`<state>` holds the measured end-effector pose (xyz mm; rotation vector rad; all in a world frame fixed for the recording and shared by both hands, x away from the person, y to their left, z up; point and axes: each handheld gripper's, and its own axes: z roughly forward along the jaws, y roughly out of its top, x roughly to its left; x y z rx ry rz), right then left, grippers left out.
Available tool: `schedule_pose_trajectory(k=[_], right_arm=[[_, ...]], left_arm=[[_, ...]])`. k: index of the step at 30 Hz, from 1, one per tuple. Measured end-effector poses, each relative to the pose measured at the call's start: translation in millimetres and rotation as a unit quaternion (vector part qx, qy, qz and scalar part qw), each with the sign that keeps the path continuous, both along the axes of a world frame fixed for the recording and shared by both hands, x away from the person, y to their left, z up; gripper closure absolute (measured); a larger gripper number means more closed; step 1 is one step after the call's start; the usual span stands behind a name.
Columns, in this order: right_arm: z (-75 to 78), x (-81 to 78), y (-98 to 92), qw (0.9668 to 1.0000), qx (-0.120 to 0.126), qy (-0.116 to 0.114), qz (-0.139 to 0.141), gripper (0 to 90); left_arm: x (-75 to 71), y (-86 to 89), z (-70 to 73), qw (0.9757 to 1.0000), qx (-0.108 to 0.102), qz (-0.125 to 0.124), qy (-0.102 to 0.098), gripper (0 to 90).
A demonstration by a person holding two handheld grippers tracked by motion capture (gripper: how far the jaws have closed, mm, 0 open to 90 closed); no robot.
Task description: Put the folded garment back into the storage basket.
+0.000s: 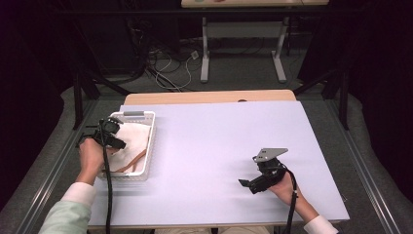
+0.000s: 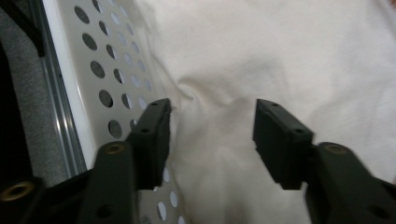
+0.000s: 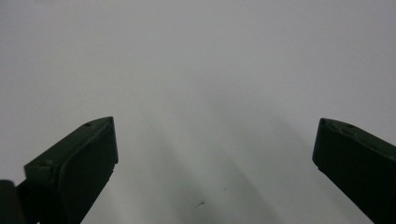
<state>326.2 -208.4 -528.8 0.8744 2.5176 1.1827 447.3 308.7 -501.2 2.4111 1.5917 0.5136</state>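
Observation:
A cream cloth (image 1: 135, 135) lies bunched in a white perforated basket (image 1: 151, 141) at the table's left. A brown strap (image 1: 135, 161) lies across the cloth's near end. My left gripper (image 1: 116, 142) reaches into the basket from its left side. In the left gripper view its jaws (image 2: 212, 122) stand apart just above the cloth (image 2: 280, 56), with a soft crease between them and the pads not pressing on it; the basket wall (image 2: 112, 79) is beside the left jaw. My right gripper (image 1: 246, 184) rests low over the bare table at the right, open (image 3: 215, 140), nothing between its fingers.
The table top (image 1: 219, 141) is pale lilac with a wooden strip (image 1: 209, 96) along its far edge. Black frame bars and cables lie on the floor beyond. Another table's legs (image 1: 204, 48) stand farther back.

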Motion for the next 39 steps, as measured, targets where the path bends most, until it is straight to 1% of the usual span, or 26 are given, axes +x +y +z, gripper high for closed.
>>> schedule_pose_trajectory(k=[1, 2, 5, 6, 7, 9, 10, 12, 13, 15, 16, 18, 23, 26, 28, 29, 31, 32, 35, 37, 39], right_arm=[[-0.6, 0.1, 0.2, 1.0, 0.002, 0.0, 0.0, 0.0], [-0.6, -0.3, 0.4, 1.0, 0.002, 0.003, -0.001, 0.0], [-0.8, 0.3, 0.2, 1.0, -0.001, 0.004, 0.0, 0.0], [-1.0, 0.5, 0.1, 1.0, -0.001, 0.006, 0.001, 0.0], [-1.3, 0.7, 0.0, 1.0, -0.002, 0.006, 0.001, 0.0], [-1.5, 1.0, 0.1, 1.0, -0.002, 0.007, 0.0, 0.0], [-1.5, 0.9, 0.1, 1.0, -0.003, 0.008, 0.0, 0.0], [-1.6, 1.1, 0.2, 1.0, -0.003, 0.009, 0.0, 0.0], [-1.9, 1.2, 0.5, 0.9999, -0.004, 0.009, -0.001, 0.0], [-2.0, 1.4, 0.7, 0.9999, -0.007, 0.013, 0.003, 0.0], [-2.7, 1.3, 1.2, 1.0, -0.002, 0.008, 0.002, 0.0], [-1.1, 0.4, 1.0, 0.9999, -0.009, 0.01, 0.0, 0.0], [-0.1, -0.1, 0.9, 0.9999, -0.009, 0.01, 0.001, 0.0], [-1.0, 0.4, 0.7, 0.9999, -0.008, 0.015, 0.001, 0.0], [-1.4, 1.1, 0.4, 0.9998, -0.009, 0.019, 0.005, 0.0], [-1.5, 0.9, 0.3, 0.9998, -0.007, 0.018, 0.003, 0.0], [-1.0, 0.5, 0.0, 0.9998, -0.01, 0.018, 0.001, 0.0], [-0.8, 0.3, -0.3, 0.9998, -0.009, 0.019, 0.001, 0.0], [-0.5, -0.6, -0.7, 0.9998, -0.005, 0.021, 0.0, 0.0], [0.1, -1.3, -1.0, 0.9998, -0.005, 0.02, 0.001, 0.0], [0.4, -2.0, -1.1, 0.9998, -0.004, 0.018, 0.001, 0.0]], left_arm=[[-0.7, -0.7, 1.2, 1.0, -0.001, -0.003, -0.001, 39.6], [-2.1, -1.2, 3.0, 0.9999, -0.01, -0.004, -0.003, 37.4], [-4.3, -0.2, 6.0, 0.9996, -0.023, -0.013, -0.003, 30.7], [-5.7, 0.2, 6.8, 0.9993, -0.034, -0.015, -0.004, 29.6], [-6.0, 0.9, 7.5, 0.9992, -0.034, -0.02, -0.003, 27.8], [-7.7, 2.0, 9.4, 0.9987, -0.044, -0.024, -0.001, 24.4], [-8.7, 2.1, 10.3, 0.9985, -0.048, -0.027, 0.004, 22.9], [-11.2, 1.8, 13.2, 0.9983, -0.052, -0.027, 0.001, 19.6], [-11.9, 2.5, 14.9, 0.998, -0.054, -0.033, 0.0, 18.0], [-15.9, 2.4, 19.6, 0.9975, -0.064, -0.031, -0.005, 16.4], [-17.1, 2.7, 21.3, 0.9971, -0.068, -0.034, -0.004, 15.5], [-20.6, 1.9, 24.9, 0.9968, -0.07, -0.037, -0.006, 14.6], [-29.0, -3.3, 32.2, 0.9956, -0.079, -0.05, -0.009, 9.3], [-35.2, -7.6, 37.1, 0.9943, -0.086, -0.063, -0.009, 6.1], [-40.3, -11.1, 40.9, 0.9933, -0.085, -0.077, -0.01, 2.7], [-42.6, -12.6, 42.4, 0.9933, -0.085, -0.078, -0.012, 2.2], [-47.6, -17.0, 45.6, 0.9923, -0.088, -0.085, -0.017, 0.7], [-50.8, -20.0, 47.3, 0.9913, -0.091, -0.093, -0.019, 0.5], [-58.6, -28.0, 50.7, 0.99, -0.092, -0.104, -0.025, 0.5], [-63.8, -34.8, 52.5, 0.9887, -0.092, -0.115, -0.024, 0.5], [-69.1, -42.6, 53.8, 0.9869, -0.094, -0.129, -0.026, 0.4]])
